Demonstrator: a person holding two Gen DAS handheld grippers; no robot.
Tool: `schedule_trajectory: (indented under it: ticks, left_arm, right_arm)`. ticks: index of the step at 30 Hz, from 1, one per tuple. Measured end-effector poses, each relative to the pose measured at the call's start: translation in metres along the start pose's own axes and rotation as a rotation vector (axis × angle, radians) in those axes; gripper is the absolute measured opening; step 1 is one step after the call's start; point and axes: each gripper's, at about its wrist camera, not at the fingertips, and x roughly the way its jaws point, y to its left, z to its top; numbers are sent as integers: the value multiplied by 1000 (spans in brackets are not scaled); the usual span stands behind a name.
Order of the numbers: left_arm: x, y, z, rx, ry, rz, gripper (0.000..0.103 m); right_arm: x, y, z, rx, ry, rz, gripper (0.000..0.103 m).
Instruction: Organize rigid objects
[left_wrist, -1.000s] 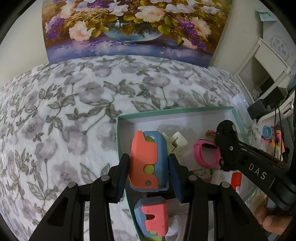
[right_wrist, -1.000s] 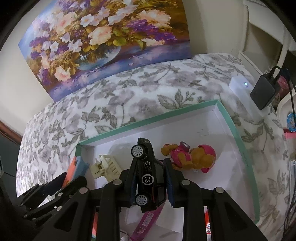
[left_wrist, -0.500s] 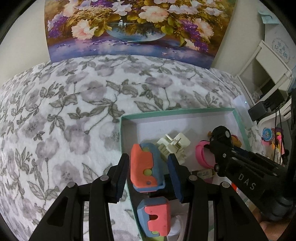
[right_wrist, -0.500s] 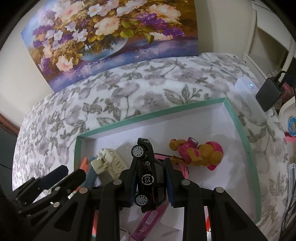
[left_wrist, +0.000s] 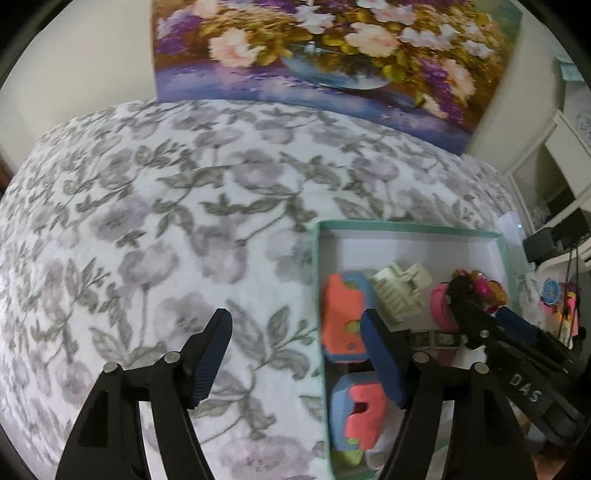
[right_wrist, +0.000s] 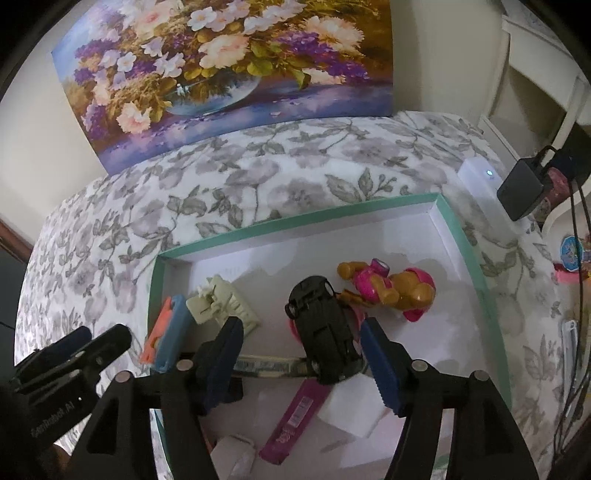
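Observation:
A teal-rimmed white box lies on the flowered bedspread. My left gripper is opening, with nothing between its fingers. Its right finger overlaps an orange-and-blue foam block that rests against the box's left wall; its left finger is over the bedspread. My right gripper is opening too. A black toy car lies in the box between its fingers, and the pads do not press on it. In the right wrist view the foam block stands on edge.
Also in the box are a second foam block, a cream plastic piece, a pink-and-brown toy dog and a pink strip. A flower painting leans at the back. A white device and cables sit at the right.
Both grippers have opened. The foam block left the left jaws and now rests in the box, and the left gripper slid left over the bedspread. The car has dropped from upright to lying flat.

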Motion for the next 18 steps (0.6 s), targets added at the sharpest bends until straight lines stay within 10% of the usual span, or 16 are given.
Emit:
schedule_trajectory:
  ticks: [7,18]
  left_arm:
    - [-4,20,-23,-25,12,61,88]
    - [-18,56,-59,-100,30,115,98]
  right_arm:
    - [-10,9,-18,-24,-7,-10,102]
    - [-27,40,-64,-137,-16,-41,103]
